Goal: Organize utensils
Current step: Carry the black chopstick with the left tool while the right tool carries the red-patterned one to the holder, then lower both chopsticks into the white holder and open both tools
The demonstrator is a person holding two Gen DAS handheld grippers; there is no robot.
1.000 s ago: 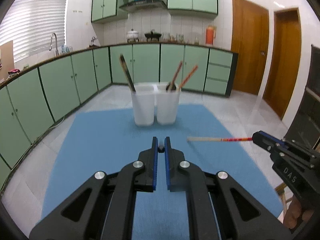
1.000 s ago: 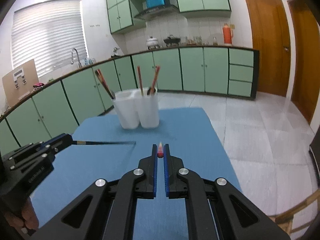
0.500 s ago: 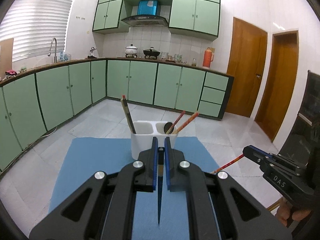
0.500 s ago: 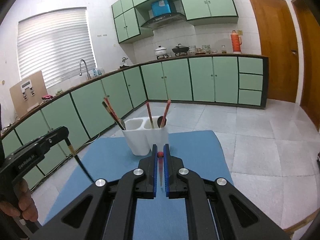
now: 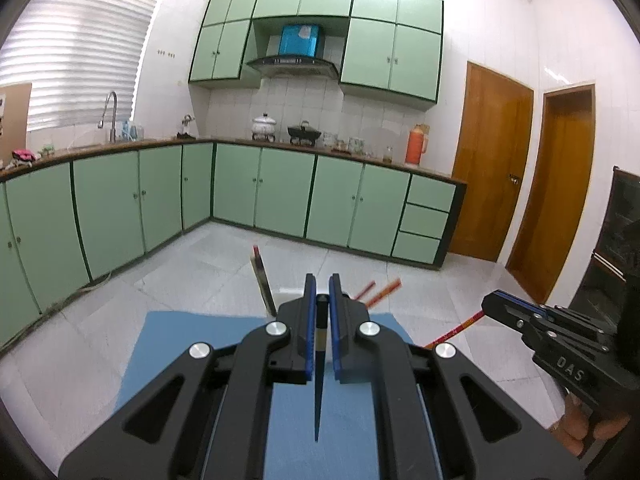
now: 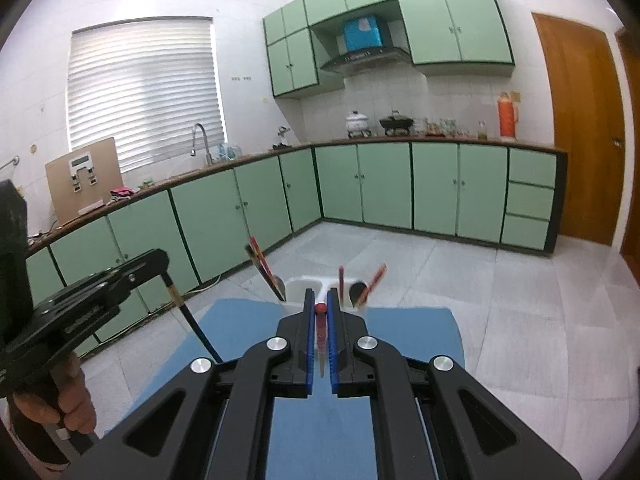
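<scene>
Both grippers raised, jaws clamping black chopstick [image 5: 319,376], red chopstick [image 6: 321,334], holder [image 6: 298,286] half hidden

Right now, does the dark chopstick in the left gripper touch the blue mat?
Apart. In the right wrist view the dark chopstick hangs from the left gripper, its tip in the air beside the blue mat.

Both chopsticks [image 5: 319,376] [image 6: 321,340] raised, tilted upright; holder [image 6: 304,286] nearer.
</scene>
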